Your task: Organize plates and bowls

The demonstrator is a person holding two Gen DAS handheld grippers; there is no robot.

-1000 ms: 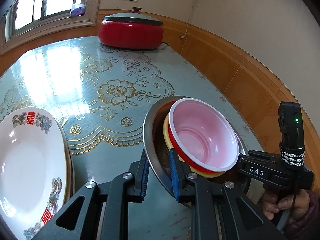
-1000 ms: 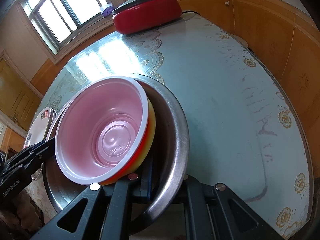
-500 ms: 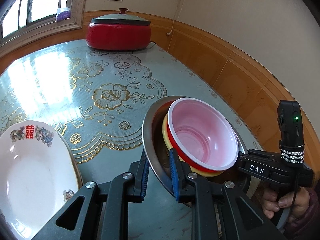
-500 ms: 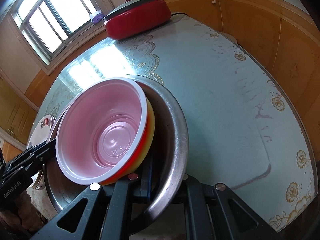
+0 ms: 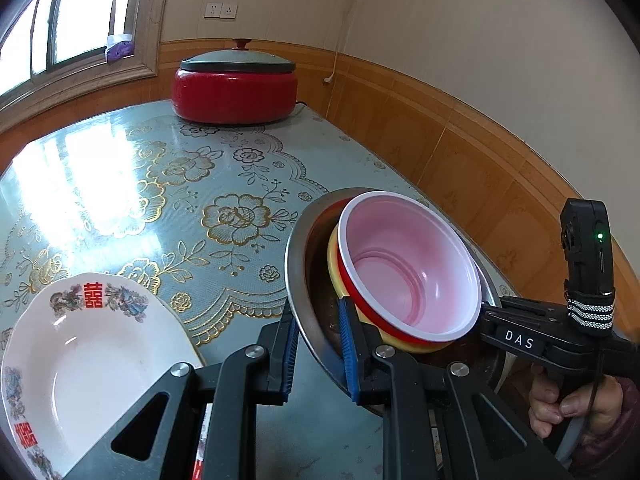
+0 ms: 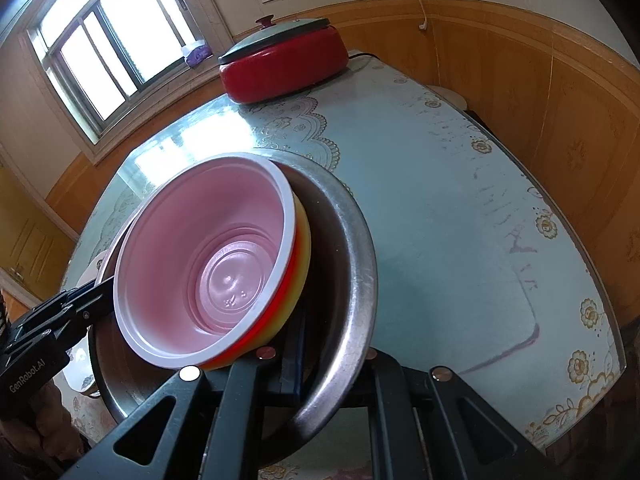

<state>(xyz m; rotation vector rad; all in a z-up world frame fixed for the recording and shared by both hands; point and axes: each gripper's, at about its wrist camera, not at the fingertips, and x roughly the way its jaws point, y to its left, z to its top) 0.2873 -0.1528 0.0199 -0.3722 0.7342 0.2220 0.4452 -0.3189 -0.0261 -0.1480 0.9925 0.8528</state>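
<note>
Both tongs grip the steel bowl (image 6: 356, 276)
Right tongs (image 6: 320, 364) clamp its near rim, left tongs (image 6: 98, 300) the left; pink bowl (image 6: 204, 260) nested inside, above the worktop (image 6: 460, 220).

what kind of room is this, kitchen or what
Probably a home dining room or kitchen: a table under a floral cover, a lidded red electric pot near wall sockets, and a decorated white plate.

"DAS" in white letters on the black body of the right claw (image 5: 480, 312), at 3 o'clock in left wrist view. "GenRobot.AI" on the left claw (image 6: 96, 304) body, 8 o'clock in right wrist view. Red double-happiness characters "囍" on white plate (image 5: 80, 364) rim, 12 and 7 o'clock.
</note>
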